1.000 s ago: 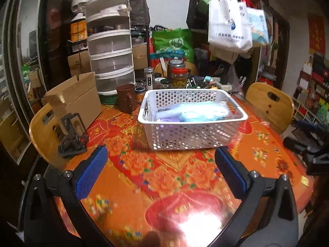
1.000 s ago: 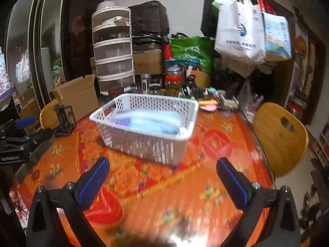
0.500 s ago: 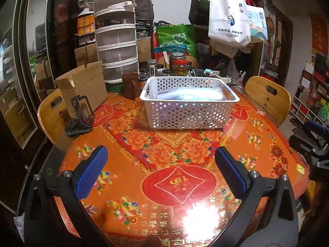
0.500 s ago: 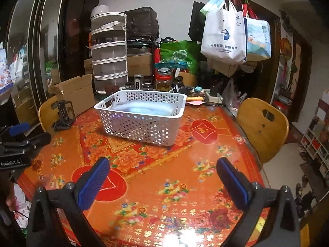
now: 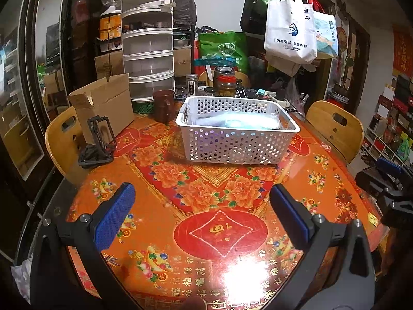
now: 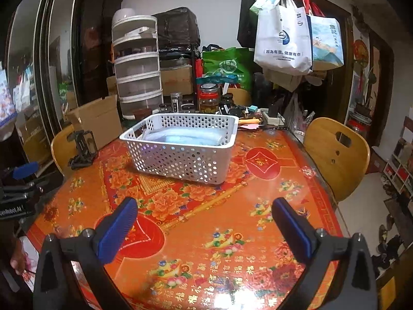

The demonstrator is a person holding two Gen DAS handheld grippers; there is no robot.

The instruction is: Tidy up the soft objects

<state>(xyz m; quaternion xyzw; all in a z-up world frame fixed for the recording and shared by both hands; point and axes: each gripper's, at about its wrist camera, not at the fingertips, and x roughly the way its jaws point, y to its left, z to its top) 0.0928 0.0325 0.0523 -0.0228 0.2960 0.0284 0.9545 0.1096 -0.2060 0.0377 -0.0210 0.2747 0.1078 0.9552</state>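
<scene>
A white perforated basket (image 5: 236, 144) stands on the orange flowered table (image 5: 211, 232), holding pale blue soft packs (image 5: 237, 122). The basket (image 6: 180, 157) and the packs (image 6: 184, 135) also show in the right wrist view. My left gripper (image 5: 202, 214) is open and empty, well back from the basket near the table's front edge. My right gripper (image 6: 204, 222) is open and empty, also well back. The right gripper shows at the right edge of the left wrist view (image 5: 387, 180); the left gripper shows at the left edge of the right wrist view (image 6: 23, 180).
A cardboard box (image 5: 103, 106), a black stand (image 5: 99, 142), a brown mug (image 5: 163, 106), jars (image 5: 225, 82) and a stacked container tower (image 5: 147, 46) crowd the table's far side. Wooden chairs (image 5: 335, 129) stand around it. Bags (image 5: 291, 31) hang behind.
Both grippers have pulled back and up from the basket, which now looks smaller and farther away. Both stay open and empty.
</scene>
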